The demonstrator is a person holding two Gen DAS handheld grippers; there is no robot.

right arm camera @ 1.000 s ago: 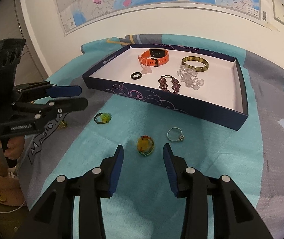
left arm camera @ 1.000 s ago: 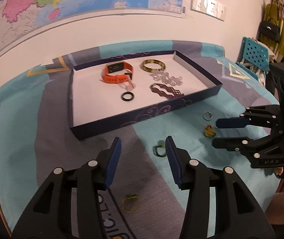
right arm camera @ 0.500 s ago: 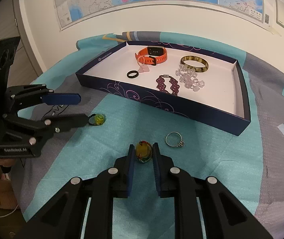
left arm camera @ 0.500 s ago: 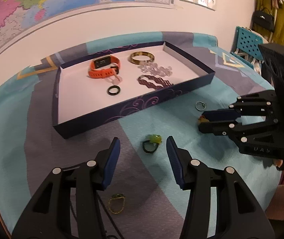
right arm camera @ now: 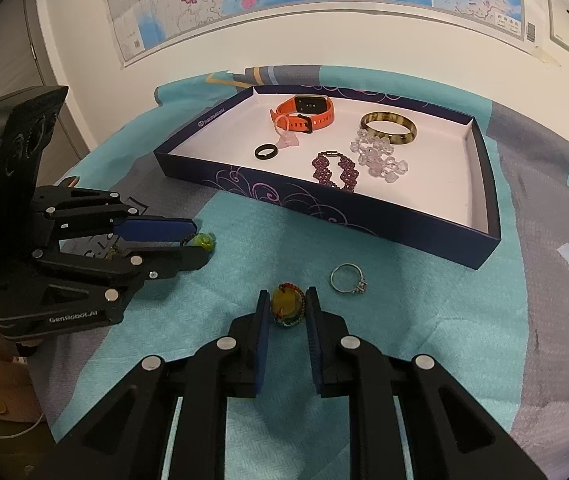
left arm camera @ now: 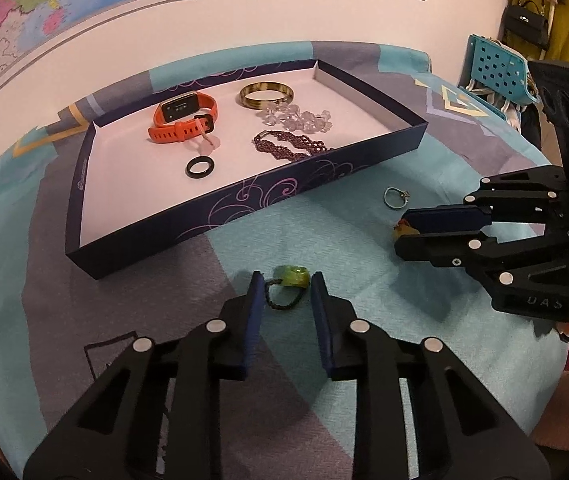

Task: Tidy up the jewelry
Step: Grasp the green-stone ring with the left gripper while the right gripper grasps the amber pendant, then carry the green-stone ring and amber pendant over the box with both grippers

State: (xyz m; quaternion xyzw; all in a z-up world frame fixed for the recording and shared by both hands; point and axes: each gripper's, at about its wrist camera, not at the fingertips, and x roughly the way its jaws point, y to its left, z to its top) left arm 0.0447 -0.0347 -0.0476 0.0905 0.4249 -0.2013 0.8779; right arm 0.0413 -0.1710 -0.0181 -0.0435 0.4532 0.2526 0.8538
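Observation:
A dark blue tray (left arm camera: 244, 208) (right arm camera: 404, 224) holds an orange watch (left arm camera: 184, 116), a bangle (left arm camera: 266, 94), clear beads, a dark red bracelet (right arm camera: 334, 170) and a black ring (left arm camera: 201, 167). My left gripper (left arm camera: 284, 290) straddles a green-stone ring (left arm camera: 290, 280) on the cloth, jaws narrowed but apart from it. My right gripper (right arm camera: 286, 306) is closed on a yellow-stone beaded ring (right arm camera: 287, 308), pads touching both sides. A silver ring (right arm camera: 348, 278) (left arm camera: 396, 197) lies loose beside it.
The table is covered by a teal and grey cloth (right arm camera: 244, 264). A wall with maps stands behind the tray. A blue plastic chair (left arm camera: 492, 68) and hanging clothes are at the far right.
My left gripper moved forward over the green ring and its jaws narrowed. My right gripper stayed closed around the yellow ring, which it closed on about half a second ago.

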